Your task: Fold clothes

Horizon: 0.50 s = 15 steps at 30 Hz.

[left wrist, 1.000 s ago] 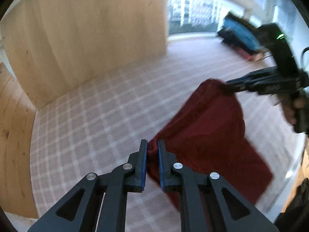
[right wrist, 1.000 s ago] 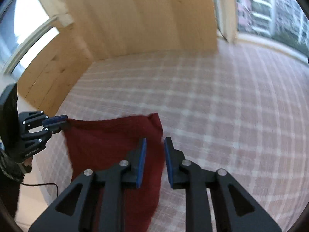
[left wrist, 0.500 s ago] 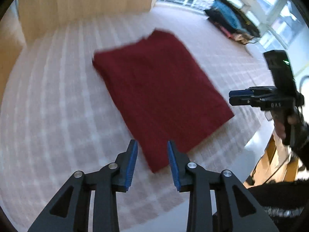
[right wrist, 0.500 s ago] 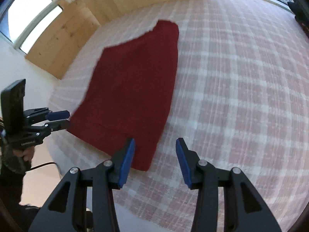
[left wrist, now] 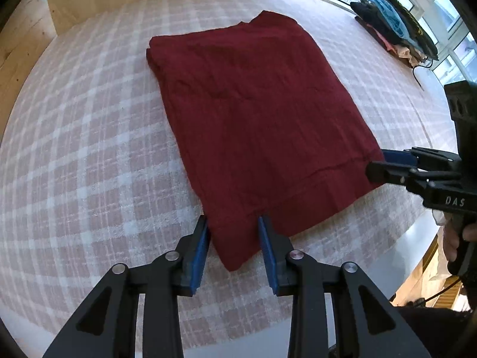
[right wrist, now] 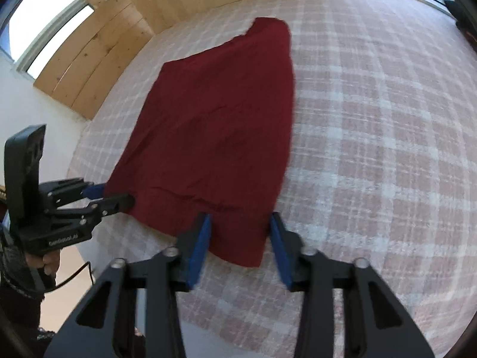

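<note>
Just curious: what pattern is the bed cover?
Pink-and-white plaid on the bed cover, clearest in the left wrist view.

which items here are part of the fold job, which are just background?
In the job:
- dark red garment, flat on the plaid-covered surface
- left gripper, open at its near left corner
- right gripper, open at its near right corner

Lying about:
- pile of clothes by the window
- wooden panels

A bed covered in a pink-and-white checked blanket (left wrist: 89,149) holds a dark red garment (left wrist: 253,113) spread flat, and a pile of clothes (left wrist: 393,35) at its far edge.
</note>
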### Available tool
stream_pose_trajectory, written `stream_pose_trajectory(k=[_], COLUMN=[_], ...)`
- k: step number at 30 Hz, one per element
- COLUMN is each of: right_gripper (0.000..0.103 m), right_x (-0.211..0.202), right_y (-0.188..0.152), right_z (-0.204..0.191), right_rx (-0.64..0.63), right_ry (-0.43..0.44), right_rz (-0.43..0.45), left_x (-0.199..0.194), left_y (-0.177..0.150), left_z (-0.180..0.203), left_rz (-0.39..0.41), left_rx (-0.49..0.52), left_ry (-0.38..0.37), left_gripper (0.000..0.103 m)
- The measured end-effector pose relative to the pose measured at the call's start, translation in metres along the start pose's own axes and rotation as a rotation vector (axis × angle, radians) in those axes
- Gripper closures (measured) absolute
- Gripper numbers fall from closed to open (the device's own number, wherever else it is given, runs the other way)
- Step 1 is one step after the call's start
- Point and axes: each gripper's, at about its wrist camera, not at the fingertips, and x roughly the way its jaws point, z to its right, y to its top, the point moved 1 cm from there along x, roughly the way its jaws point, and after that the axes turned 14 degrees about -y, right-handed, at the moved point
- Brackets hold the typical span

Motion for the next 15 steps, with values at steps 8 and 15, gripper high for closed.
stream_pose_trajectory(k=[8,15], right_gripper=[0.091,0.092], right_x=[-0.002,-0.034], right_y=[0.009,0.029], right_z=[0.044,0.052], right_rx=[0.26,0.365], right_ry=[0.293,0.411], right_rz=[-0.096,-0.083], left_x=[-0.017,-0.066], left_y=[-0.002,0.019], left_z=[-0.01,-0.011], left_rz=[0.034,0.108], left_rx=[-0.109,-0.148], left_ry=[-0.217,-0.331], left_gripper=[0.092,0.092])
